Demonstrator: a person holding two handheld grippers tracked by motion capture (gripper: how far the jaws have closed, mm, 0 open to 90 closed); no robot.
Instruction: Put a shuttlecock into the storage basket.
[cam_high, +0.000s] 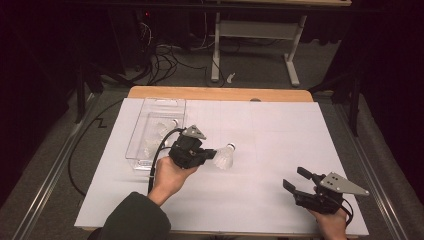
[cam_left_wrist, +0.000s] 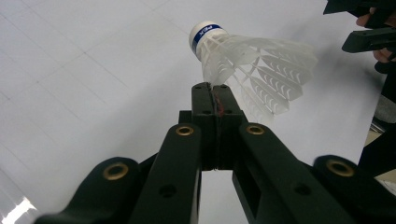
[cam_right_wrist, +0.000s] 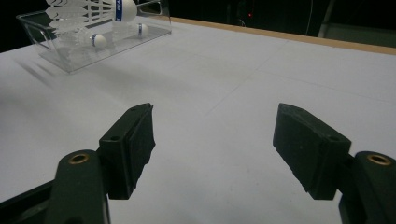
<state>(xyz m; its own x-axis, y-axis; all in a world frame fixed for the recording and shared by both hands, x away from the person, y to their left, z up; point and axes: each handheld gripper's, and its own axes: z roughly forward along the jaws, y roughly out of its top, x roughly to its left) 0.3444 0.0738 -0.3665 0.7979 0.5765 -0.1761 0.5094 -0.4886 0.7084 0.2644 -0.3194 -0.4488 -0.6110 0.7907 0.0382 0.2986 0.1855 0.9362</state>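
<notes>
Left hand-held gripper (cam_left_wrist: 212, 88) clamped thinly on shuttlecock (cam_left_wrist: 243, 60) skirt edge; may slip, crush feathers. Right hand-held gripper (cam_right_wrist: 215, 140) apart, idle over tabletop (cam_right_wrist: 243, 74).

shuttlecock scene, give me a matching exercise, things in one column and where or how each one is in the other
Things:
1. left gripper
2. right gripper
3. held shuttlecock
4. clear plastic box

States:
a. stands at the table's far left with shuttlecocks inside
b. open, over the bare white table
c. shut on the feather skirt
d. off the table, white cork pointing away from the gripper

Pairs: 1-c, 2-b, 3-d, 4-a
</notes>
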